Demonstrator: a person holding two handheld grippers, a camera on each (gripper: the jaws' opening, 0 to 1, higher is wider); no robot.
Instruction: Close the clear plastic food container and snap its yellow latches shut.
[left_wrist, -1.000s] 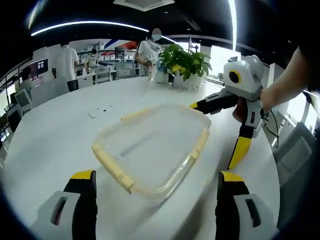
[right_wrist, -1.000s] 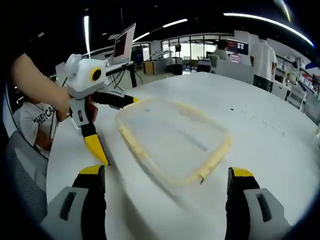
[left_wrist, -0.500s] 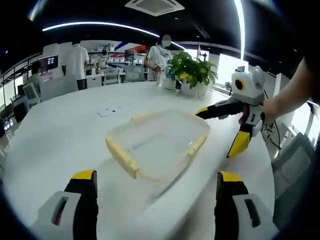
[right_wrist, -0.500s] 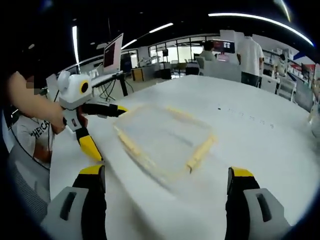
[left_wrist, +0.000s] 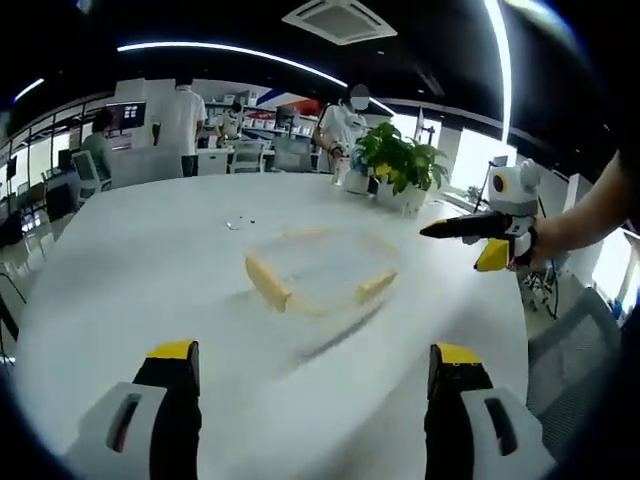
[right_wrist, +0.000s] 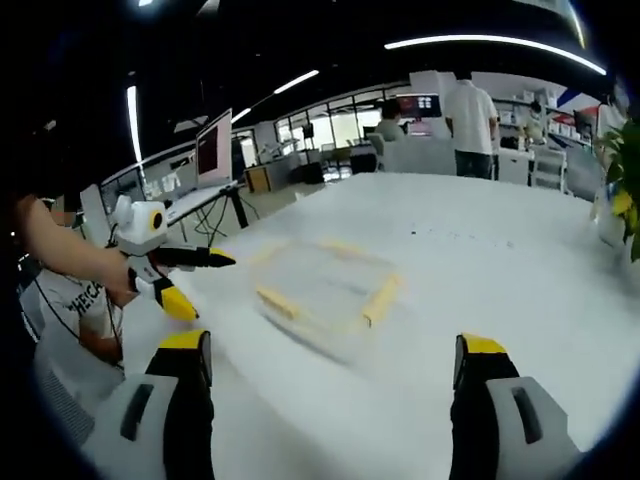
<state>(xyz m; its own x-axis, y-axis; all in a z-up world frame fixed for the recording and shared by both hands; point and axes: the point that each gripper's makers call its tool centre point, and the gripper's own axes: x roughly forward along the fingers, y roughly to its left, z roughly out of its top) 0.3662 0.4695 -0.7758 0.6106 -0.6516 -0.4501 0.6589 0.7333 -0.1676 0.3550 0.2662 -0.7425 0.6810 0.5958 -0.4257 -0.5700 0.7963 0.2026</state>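
Both grippers have pulled back from the clear plastic food container with yellow latches (left_wrist: 318, 278), which looks smaller than half a second ago and now lies at the centre of the left gripper view, blurred. The right gripper (left_wrist: 478, 240), at that view's right edge, was touching the container's far corner; now it hangs apart from it, its jaws spread.

In the right gripper view the container (right_wrist: 325, 290) lies just left of centre on the white round table (right_wrist: 520, 270), and the left gripper (right_wrist: 185, 281) sits at the left edge, clear of the container, its yellow-tipped jaws splayed and holding nothing. Each view's own two jaws rise wide apart from the bottom, empty.

Around the table: a green potted plant in a white pot (left_wrist: 402, 170) stands at its far rim in the upper middle of the left gripper view, with people in white shirts (left_wrist: 183, 118) standing behind. A monitor on a stand (right_wrist: 216, 150) shows at the upper left of the right gripper view. Nothing lies between either gripper and the container.
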